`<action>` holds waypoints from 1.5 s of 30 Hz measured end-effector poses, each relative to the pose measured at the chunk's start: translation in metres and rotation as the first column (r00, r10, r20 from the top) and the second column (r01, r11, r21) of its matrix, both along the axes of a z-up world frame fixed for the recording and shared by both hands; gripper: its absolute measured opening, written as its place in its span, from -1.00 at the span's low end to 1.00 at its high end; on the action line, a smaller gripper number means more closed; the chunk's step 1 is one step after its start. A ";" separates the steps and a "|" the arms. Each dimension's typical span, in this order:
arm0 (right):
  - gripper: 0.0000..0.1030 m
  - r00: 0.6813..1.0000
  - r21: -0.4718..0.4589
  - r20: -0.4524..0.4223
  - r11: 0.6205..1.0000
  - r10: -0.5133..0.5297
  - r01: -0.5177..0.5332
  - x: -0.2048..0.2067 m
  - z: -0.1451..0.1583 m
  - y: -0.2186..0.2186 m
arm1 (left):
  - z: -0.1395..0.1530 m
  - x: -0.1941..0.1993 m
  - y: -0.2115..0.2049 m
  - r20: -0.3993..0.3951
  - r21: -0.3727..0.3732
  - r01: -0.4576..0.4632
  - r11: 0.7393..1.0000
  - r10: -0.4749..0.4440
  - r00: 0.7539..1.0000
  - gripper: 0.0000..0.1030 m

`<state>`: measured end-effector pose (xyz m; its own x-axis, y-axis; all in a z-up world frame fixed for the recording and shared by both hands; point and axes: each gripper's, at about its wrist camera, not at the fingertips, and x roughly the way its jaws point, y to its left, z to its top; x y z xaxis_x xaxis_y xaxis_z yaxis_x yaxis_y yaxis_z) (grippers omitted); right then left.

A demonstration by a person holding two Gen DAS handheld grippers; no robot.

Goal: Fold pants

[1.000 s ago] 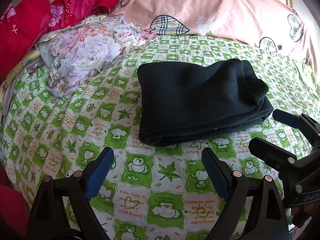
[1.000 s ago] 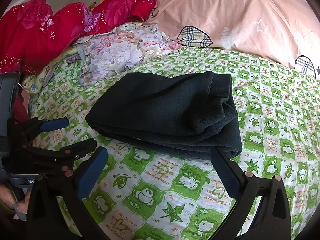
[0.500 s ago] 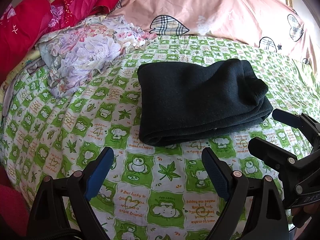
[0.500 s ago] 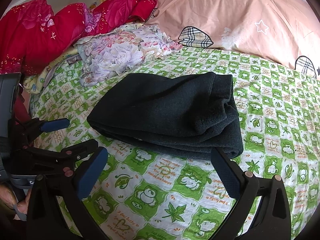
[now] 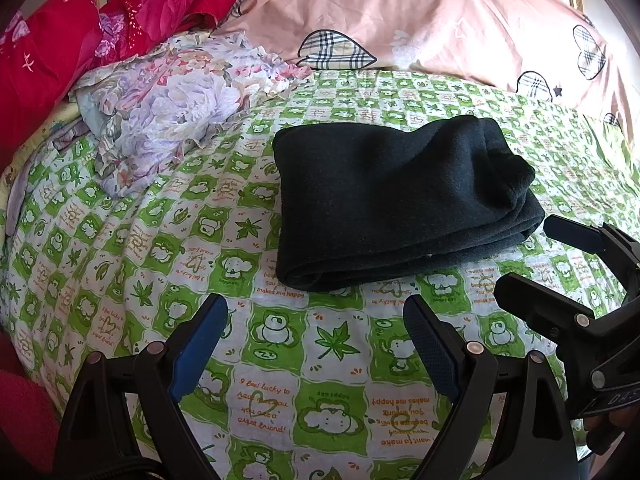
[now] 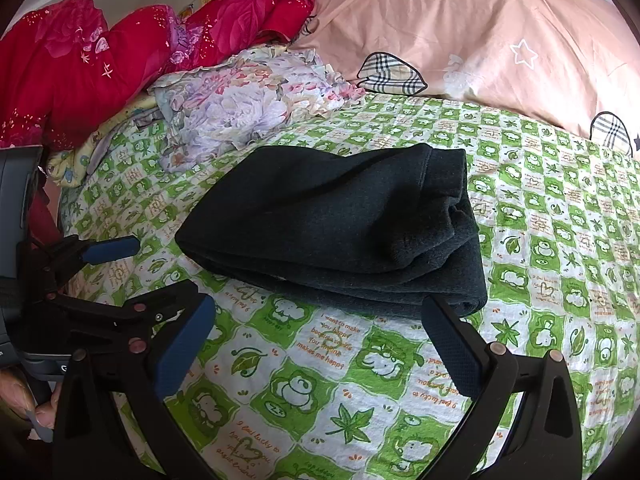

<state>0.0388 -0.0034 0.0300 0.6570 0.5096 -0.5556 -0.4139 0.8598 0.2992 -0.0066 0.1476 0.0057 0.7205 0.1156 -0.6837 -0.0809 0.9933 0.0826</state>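
The dark, almost black fleece pants (image 5: pixel 396 204) lie folded into a thick rectangular bundle on the green-and-white checked bedsheet printed with cartoon animals and leaves (image 5: pixel 132 264), just ahead of both tools. In the left wrist view the bundle sits forward of the left gripper (image 5: pixel 316 316) and slightly to its right, its near folded edge just beyond the blue-padded fingertips, not touching them. That gripper stands wide open with nothing between its fingers.

In the right wrist view the pants (image 6: pixel 340 224) lie straight ahead of the right gripper (image 6: pixel 320 316), their layered open edges stacked toward its right finger. The right finger's tip overlaps the bundle's near corner in the picture; whether it touches cannot be told. This gripper too is spread wide and holds nothing.

Each tool shows in the other's view, low at the side, also apart from the cloth.

Beyond the pants to the left lies a crumpled pale floral cloth (image 5: pixel 168 100), further off a red flowered quilt (image 6: pixel 80 64), and straight behind a pink quilt with plaid hearts (image 5: pixel 432 20).
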 end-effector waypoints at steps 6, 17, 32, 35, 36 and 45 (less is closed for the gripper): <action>0.99 1.000 0.001 -0.001 1.000 0.001 -0.001 0.000 0.000 0.000 | 0.000 0.000 0.001 0.000 -0.002 0.002 1.000 -0.002 1.000 0.75; 0.99 1.000 0.000 0.003 1.000 0.000 0.000 -0.001 0.001 0.002 | 0.002 0.000 0.003 0.003 0.002 0.002 1.000 -0.002 1.000 0.75; 0.99 1.000 0.009 0.013 1.000 -0.015 0.015 0.000 0.003 -0.002 | 0.006 0.002 0.001 0.008 0.010 0.011 1.000 -0.011 1.000 0.75; 0.99 1.000 0.010 0.012 1.000 -0.019 0.019 -0.001 0.003 -0.002 | 0.006 0.002 0.001 0.007 0.010 0.014 1.000 -0.014 1.000 0.76; 0.99 1.000 0.010 0.013 1.000 -0.018 0.018 0.000 0.003 -0.002 | 0.006 0.002 0.001 0.006 0.009 0.015 1.000 -0.015 1.000 0.76; 0.99 1.000 0.012 0.015 1.000 -0.018 0.018 0.000 0.004 -0.003 | 0.006 0.002 0.001 0.006 0.009 0.014 1.000 -0.014 1.000 0.76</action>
<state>0.0391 -0.0064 0.0337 0.6745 0.5037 -0.5397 -0.4028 0.8638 0.3028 -0.0047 0.1486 0.0112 0.7262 0.1110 -0.6784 -0.0672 0.9936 0.0907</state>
